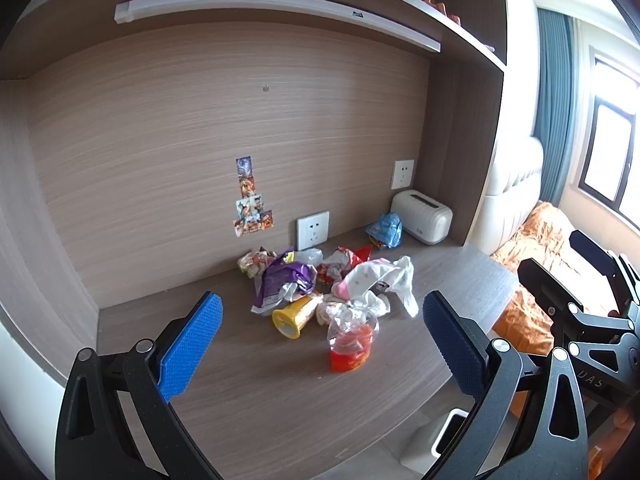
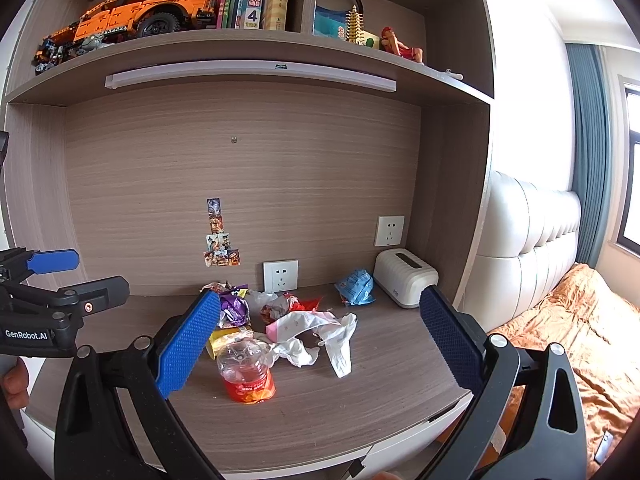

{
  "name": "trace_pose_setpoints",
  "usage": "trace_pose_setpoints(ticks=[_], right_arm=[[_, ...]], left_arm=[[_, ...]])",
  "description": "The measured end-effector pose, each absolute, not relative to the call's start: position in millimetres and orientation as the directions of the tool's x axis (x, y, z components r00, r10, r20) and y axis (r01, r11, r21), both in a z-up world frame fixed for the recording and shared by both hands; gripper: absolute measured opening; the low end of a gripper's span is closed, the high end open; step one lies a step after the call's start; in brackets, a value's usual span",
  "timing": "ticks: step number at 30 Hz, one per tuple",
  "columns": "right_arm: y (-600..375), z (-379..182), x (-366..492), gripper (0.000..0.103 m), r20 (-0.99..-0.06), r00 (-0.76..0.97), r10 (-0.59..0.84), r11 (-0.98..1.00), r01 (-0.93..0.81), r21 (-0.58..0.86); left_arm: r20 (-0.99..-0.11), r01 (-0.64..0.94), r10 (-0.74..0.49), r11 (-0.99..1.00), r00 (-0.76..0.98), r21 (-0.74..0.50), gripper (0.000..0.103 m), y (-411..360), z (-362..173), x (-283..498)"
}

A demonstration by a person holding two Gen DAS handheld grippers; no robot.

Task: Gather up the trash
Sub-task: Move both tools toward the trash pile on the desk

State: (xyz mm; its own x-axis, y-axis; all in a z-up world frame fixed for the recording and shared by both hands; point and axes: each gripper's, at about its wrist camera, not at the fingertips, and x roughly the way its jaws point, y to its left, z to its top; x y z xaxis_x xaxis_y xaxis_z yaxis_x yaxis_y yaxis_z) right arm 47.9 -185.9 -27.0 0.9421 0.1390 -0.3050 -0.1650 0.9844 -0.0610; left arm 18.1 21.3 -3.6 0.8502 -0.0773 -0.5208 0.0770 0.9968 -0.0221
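On the wooden desk (image 1: 280, 400), both the left gripper (image 1: 322, 338) and right gripper (image 2: 320, 340) gape empty; the nearest crushed bottle (image 1: 352, 340), lower centre, seems the best first pick, pinched across its middle.

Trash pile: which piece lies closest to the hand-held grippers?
The crushed clear bottle with the red label, at the pile's front edge; the wrappers lie behind it.

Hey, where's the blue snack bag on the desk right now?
The blue bag lies at the back right of the desk, just left of the white toaster, apart from the main trash pile.
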Motion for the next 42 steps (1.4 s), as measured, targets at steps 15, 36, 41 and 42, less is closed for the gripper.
trace_pose_setpoints(ticks=[15, 36, 41, 42], right_arm=[[-185, -28, 53, 0.1, -0.315, 0.938, 0.143, 0.983, -0.171, -0.062], [-172, -35, 65, 0.1, -0.339, 0.93, 0.144, 0.981, -0.179, -0.073], [-163, -40, 72, 0.1, -0.348, 0.926, 0.149, 0.98, -0.186, -0.076], [-162, -41, 73, 0.1, -0.349, 0.925, 0.15, 0.979, -0.187, -0.076]], left_arm=[[-0.523, 0.084, -0.085, 0.996, 0.848, -0.025, 0.098, 20, -4, 22], [-0.553, 0.086, -0.088, 0.996, 0.829, -0.029, 0.098, 32, -16, 38], [-0.556, 0.078, -0.069, 0.997, 0.828, -0.006, 0.098, 37, -18, 46], [-0.555, 0.077, -0.064, 0.997, 0.83, 0.001, 0.098, 38, -19, 48]])
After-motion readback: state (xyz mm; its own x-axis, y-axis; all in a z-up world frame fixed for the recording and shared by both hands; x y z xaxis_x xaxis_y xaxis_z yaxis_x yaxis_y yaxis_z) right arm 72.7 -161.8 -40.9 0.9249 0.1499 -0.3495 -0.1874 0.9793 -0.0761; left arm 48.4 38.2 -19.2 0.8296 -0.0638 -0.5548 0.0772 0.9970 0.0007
